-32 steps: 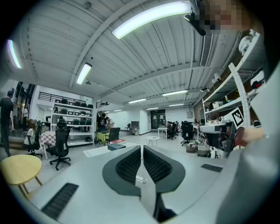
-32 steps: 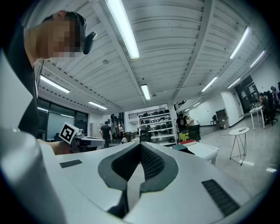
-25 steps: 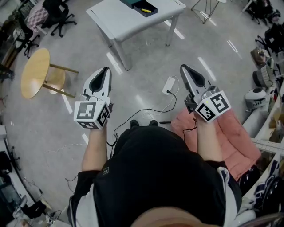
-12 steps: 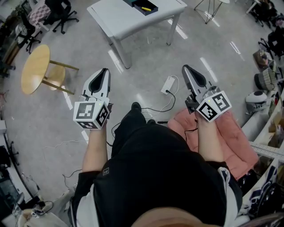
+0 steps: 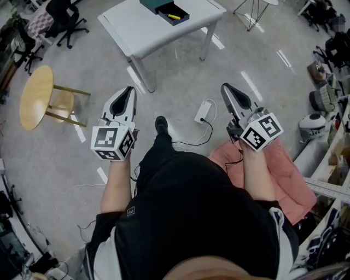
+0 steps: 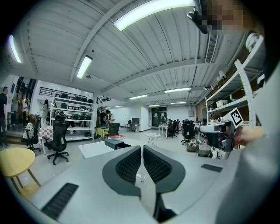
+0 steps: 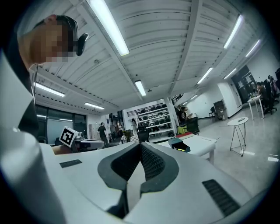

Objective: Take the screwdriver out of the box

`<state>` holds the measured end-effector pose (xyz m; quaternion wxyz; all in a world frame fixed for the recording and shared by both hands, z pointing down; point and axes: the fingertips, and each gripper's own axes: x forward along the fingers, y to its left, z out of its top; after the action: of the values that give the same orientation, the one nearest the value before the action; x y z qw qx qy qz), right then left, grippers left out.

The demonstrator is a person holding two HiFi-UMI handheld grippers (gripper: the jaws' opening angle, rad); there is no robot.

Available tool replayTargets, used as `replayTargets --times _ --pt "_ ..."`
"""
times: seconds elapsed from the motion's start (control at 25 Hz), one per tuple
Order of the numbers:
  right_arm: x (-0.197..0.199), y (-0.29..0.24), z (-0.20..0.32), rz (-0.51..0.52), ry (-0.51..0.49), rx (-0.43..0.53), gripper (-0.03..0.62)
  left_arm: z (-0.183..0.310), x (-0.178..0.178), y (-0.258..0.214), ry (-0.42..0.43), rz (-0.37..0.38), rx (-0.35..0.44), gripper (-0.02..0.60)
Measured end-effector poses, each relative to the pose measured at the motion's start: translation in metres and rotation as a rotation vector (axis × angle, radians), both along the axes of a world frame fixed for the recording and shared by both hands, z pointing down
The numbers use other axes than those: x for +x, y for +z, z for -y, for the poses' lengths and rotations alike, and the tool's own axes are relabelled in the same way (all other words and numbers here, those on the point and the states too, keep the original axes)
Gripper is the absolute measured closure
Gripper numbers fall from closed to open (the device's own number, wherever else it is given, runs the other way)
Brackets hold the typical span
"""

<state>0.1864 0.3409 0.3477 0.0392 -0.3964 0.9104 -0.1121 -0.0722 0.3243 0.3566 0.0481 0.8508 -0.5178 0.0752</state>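
Observation:
Far ahead on a white table stands a dark open box with the yellow-handled screwdriver lying inside. My left gripper and right gripper are held in the air over the floor, well short of the table, both shut and empty. In the left gripper view the box shows small beyond my shut left gripper. In the right gripper view the box with the yellow screwdriver sits to the right of my shut right gripper.
A round wooden stool stands at the left. A white power strip with a cable lies on the floor between the grippers. A pink cushion lies at the right. Office chairs stand beyond the table.
The person has stepped forward with one foot out. The table and box have slid lower in the head view, a little nearer. Both grippers stay shut and level.

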Motion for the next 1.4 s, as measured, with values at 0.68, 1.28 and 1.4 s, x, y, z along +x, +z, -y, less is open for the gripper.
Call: replayTargets --times 0.68,1.28,1.4 --pt "-0.078 -0.011 0.223 -0.033 0.085 -0.039 0.565 0.237 -0.074 -0.008 0.082 -0.04 -0.002 0.549" --pt "-0.146 -0.008 0.332 -0.057 0.085 -0.075 0.565 0.349 -0.131 0.0 0.106 -0.086 -0.013 0.549" --pt "-0.143 -0.007 0.35 -0.062 0.08 -0.076 0.565 0.363 -0.127 0.009 0.105 -0.09 -0.03 0.549"
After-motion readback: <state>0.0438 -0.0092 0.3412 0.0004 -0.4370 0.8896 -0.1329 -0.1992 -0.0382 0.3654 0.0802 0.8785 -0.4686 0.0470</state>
